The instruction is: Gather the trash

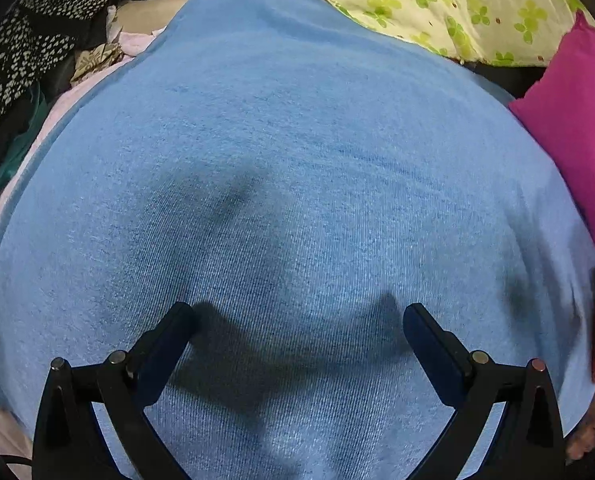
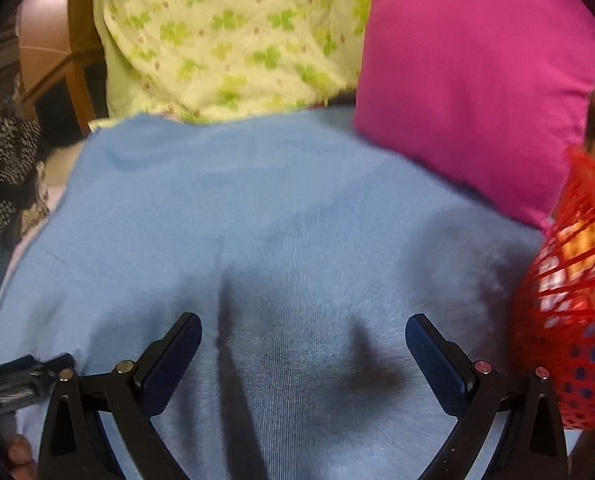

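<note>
A: How are the hand-held grippers?
B: The left hand-held gripper (image 1: 299,320) and the right hand-held gripper (image 2: 303,330) are spread wide and empty above the blue cloth (image 1: 297,160).
A: And the trash?
B: Some packets lie in the red basket (image 2: 569,300), at the cloth's right edge, below the pink pillow (image 2: 477,68).

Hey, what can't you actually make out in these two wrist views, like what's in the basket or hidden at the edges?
- Red basket: right wrist view, motion blur and mesh obscure the contents; colourful packaging shows, labels unreadable. Left wrist view shows only a sliver at the right edge.
- Trash on the blue cloth: none visible; anything beneath is hidden.
- Dark patterned fabric: cut off at the left edge.
- Left gripper and right gripper: open, empty.
</note>
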Demonstrator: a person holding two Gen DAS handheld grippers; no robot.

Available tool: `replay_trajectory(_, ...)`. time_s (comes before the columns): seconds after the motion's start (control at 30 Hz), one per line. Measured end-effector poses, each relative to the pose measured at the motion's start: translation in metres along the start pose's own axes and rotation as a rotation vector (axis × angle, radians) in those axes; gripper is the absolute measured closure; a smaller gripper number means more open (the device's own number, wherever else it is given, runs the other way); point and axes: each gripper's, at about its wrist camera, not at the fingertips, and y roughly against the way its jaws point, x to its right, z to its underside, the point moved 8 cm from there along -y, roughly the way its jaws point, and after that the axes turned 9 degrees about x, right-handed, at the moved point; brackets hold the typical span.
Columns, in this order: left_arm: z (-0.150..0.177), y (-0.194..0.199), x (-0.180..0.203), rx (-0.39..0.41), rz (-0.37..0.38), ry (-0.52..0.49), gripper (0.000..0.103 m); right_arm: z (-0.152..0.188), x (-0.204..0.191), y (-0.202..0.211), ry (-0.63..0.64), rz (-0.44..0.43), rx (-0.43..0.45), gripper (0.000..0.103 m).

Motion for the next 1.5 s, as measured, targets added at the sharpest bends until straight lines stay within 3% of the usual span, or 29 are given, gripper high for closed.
replay_trajectory(0.13,0.003,0.013,0.002,0.027,-0.041,-0.028,0.000,-0.006,0.011,0.048,-0.016,0.004,0.079,0.000)
replay_trajectory(0.3,0.000,0.056,-0.001,0.134,-0.117,-0.110,0.000,-0.004,0.020,0.099,-0.019,0.019,0.134,0.000)
replay_trajectory(0.47,0.001,0.111,0.008,0.242,-0.172,-0.196,0.000,0.014,0.015,0.123,-0.019,0.021,0.111,0.000)
replay_trajectory(0.67,0.006,0.165,0.024,0.312,-0.157,-0.263,0.000,0.024,0.023,0.153,-0.068,-0.012,0.097,0.000)
replay_trajectory(0.9,0.011,0.216,0.055,0.387,-0.076,-0.302,0.000,0.008,0.045,0.210,-0.085,0.024,0.147,0.000)
replay_trajectory(1.13,0.020,0.259,0.121,0.433,0.086,-0.391,0.000,-0.006,0.087,0.263,-0.127,0.085,0.198,0.000)
replay_trajectory(1.4,0.028,0.286,0.195,0.479,0.221,-0.486,0.000,-0.009,0.157,0.315,-0.149,0.273,0.259,0.000)
replay_trajectory(1.5,0.030,0.291,0.214,0.484,0.257,-0.501,0.000,-0.012,0.178,0.329,-0.174,0.306,0.277,0.000)
